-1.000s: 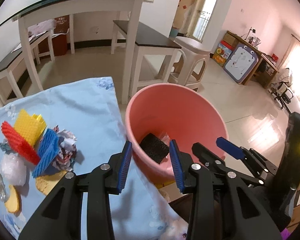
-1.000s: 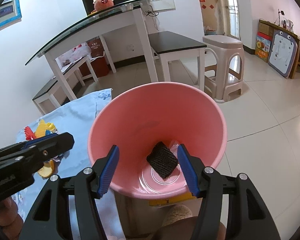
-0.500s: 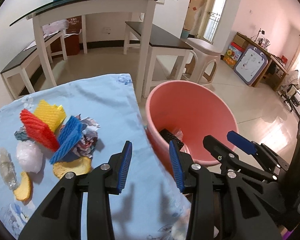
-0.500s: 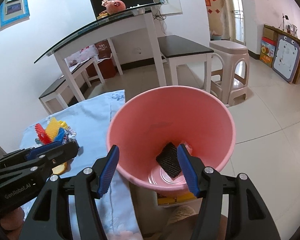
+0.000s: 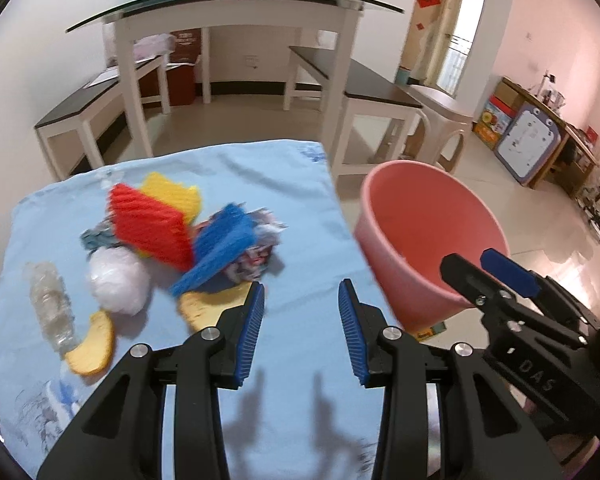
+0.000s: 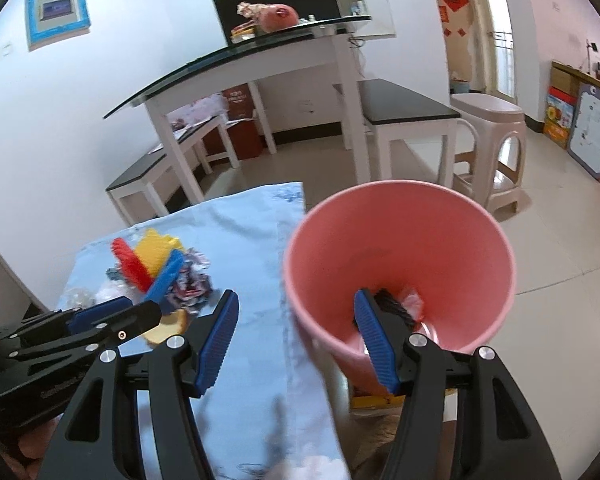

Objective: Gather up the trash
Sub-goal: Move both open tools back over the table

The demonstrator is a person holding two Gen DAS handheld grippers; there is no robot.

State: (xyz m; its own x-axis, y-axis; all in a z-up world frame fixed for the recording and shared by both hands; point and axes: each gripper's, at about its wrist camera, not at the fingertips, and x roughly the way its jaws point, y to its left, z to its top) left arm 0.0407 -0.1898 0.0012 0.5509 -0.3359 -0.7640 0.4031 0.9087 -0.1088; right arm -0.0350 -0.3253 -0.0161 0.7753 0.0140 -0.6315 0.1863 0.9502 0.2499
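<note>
Item: trash heap on the blue cloth; we count a red foam sheet, a yellow foam sheet, a blue foam sheet, crumpled printed paper, a white plastic wad, a crushed clear bottle and two orange peels, all bunched on the cloth's left half, touching or overlapping.

Item: pink bin, standing just beside the cloth's right edge; a black mesh piece lies at its bottom.

Item: left gripper; jaws released and empty, hanging over bare cloth just beside the nearest peel.

Item: right gripper; jaws likewise parted and empty, straddling the bin's near rim without pinching it.

Hazards, as we judge them: the foam sheets lean loosely on one another, so a grab at one may drag or scatter its neighbours; the slick bottle may squirt from the pads; the cloth may bunch under a low pass; the right finger inside the bin could tip it if we swing sideways.
</note>
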